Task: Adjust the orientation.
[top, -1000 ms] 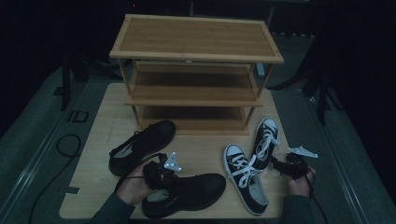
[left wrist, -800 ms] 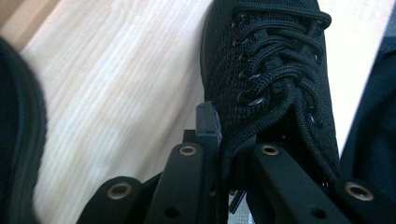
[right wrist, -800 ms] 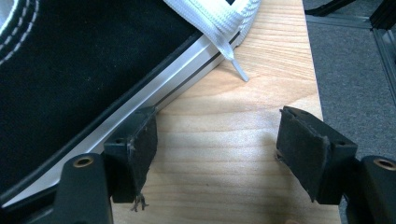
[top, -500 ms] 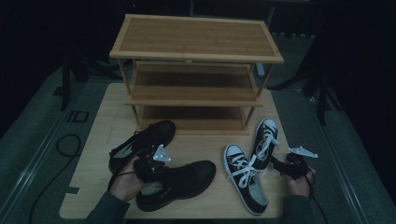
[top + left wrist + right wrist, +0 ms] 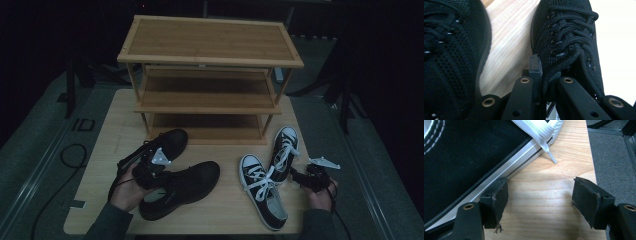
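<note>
Left gripper: jaws drawn tight on the tongue and laces of the near black shoe, as the left gripper view shows, with the laces bunched between the pads
Near black shoe: on the wooden table at the front left, toe pointing right and away, heel by the person's left hand
Far black shoe: just behind the left gripper, close beside the held one, toe toward the rack
Right gripper: jaws wide apart with bare table between them; the left pad sits against the white sole edge of a sneaker
Black-and-white sneakers: front right of the table, just left of the right gripper, white laces tangled together
Shoe rack: three wooden shelves at the back of the table, all bare
Change from a second ago: the left gripper and the near black shoe have shifted left and farther from the camera, so the shoe is nearer its mate; the right gripper has stayed put
</note>
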Available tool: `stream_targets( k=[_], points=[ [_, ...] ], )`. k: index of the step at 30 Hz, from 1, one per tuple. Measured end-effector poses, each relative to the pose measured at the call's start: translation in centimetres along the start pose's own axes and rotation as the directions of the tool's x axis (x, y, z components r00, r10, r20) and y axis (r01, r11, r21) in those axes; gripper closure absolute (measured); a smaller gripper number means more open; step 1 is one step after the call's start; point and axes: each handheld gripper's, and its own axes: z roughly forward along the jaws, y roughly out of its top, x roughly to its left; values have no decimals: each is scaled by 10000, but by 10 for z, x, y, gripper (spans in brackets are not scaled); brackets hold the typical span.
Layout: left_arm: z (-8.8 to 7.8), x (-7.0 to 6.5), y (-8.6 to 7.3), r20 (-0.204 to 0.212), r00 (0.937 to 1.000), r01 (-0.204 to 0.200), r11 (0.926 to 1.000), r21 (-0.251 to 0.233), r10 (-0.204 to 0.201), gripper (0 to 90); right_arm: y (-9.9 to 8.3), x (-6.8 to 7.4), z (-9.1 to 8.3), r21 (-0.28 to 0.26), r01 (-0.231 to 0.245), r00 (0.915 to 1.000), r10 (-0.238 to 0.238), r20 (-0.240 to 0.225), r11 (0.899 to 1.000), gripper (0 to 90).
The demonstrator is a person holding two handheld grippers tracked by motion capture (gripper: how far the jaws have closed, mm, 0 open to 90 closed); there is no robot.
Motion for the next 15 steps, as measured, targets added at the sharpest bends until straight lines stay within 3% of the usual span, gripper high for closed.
stream_targets(
  k=[15],
  points=[
    [2, 10, -3, -99, 9991, 408, 9992, -33, -408, 867, 0, 0, 0, 1, 0, 10000, 0, 2, 10000, 287]
  ],
)
